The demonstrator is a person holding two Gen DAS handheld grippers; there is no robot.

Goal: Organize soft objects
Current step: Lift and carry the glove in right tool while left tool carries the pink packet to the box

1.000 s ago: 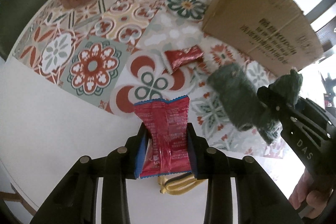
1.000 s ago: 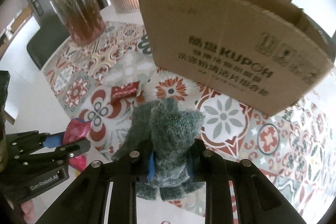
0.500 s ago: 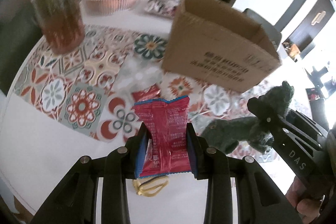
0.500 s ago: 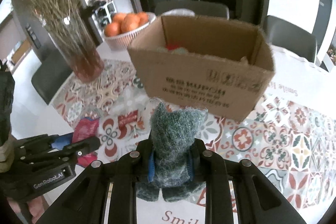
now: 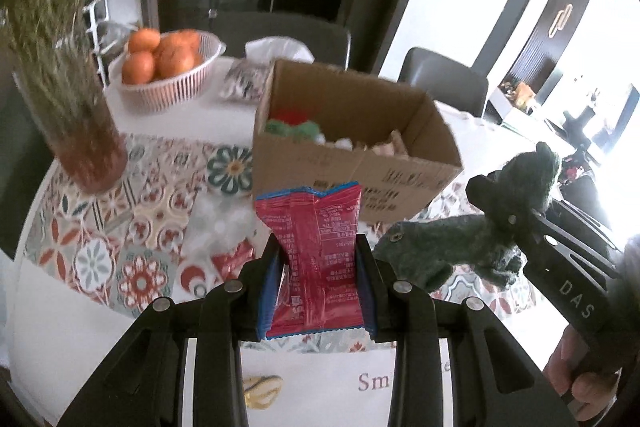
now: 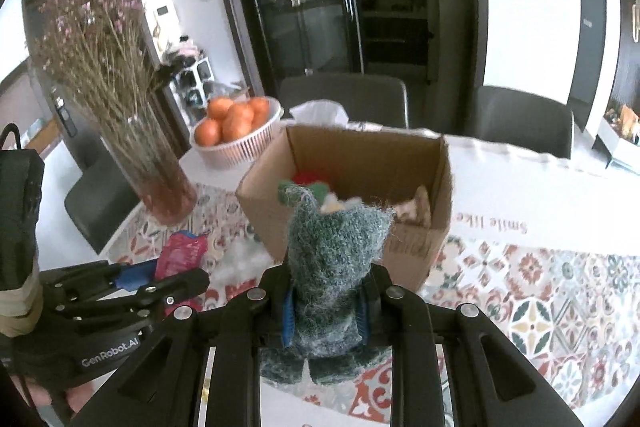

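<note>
Currently the left gripper is clamped on a red snack packet, the blue pads pressing its lower half from both sides while the crimped blue-edged top stands upright above the fingertips. The right gripper is clamped on a green knitted toy; the toy's body sits between the pads, its feet hang below them, and its fuzzy upper part rises above the fingers. In the left wrist view the same toy appears at the right, held off the table with its long snout pointing toward the packet.

An open cardboard box stands on the patterned tablecloth directly beyond both grippers. Soft items in red, green and pale colours already lie inside it. Both held objects are raised above the table surface, on the near side of the box and outside it.

A second red packet lies on the cloth near the left gripper. A yellow item rests on the white table edge below that gripper. Behind the box stand a basket of oranges and a vase of dried flowers.
</note>
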